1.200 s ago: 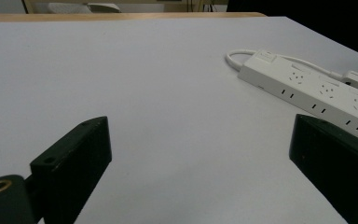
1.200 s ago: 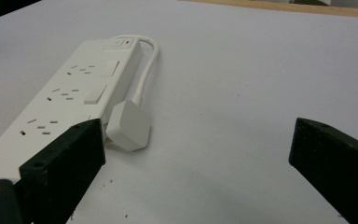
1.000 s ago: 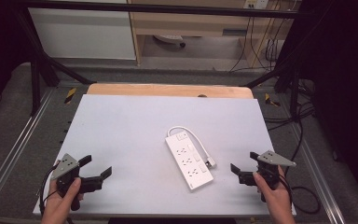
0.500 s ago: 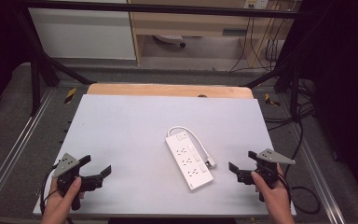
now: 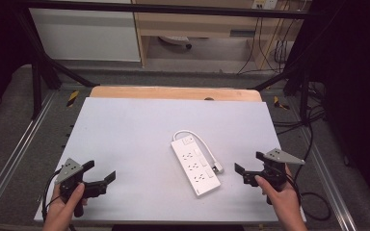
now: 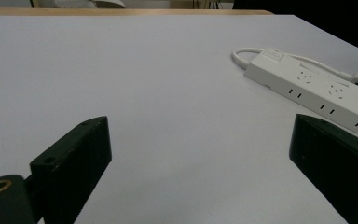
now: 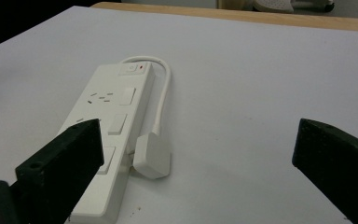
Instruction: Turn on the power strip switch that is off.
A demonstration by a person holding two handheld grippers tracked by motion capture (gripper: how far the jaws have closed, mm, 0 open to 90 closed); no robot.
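**Both grippers wide and empty beside one power strip**

High view: one white power strip is seen lying flat on the table, its short cable looped back to a plug just beside its right edge. The right gripper is held near that plug, jaws spread wide, nothing between them. The left gripper is held well apart from the strip, jaws equally wide, nothing held.

Left gripper view: the strip is seen ahead of the right-hand jaw and beyond it; bare table lies between the jaws.

Right gripper view: the strip sits just ahead of the left-hand jaw, the plug just inside it, toward the gap.

Risk, as judged: if the right gripper is closed from here, the plug could be nudged aside rather than caught, since it lies off-centre; the smooth strip could be slid by a sideways push.

Count: one strip, one cable, one plug, two grippers.
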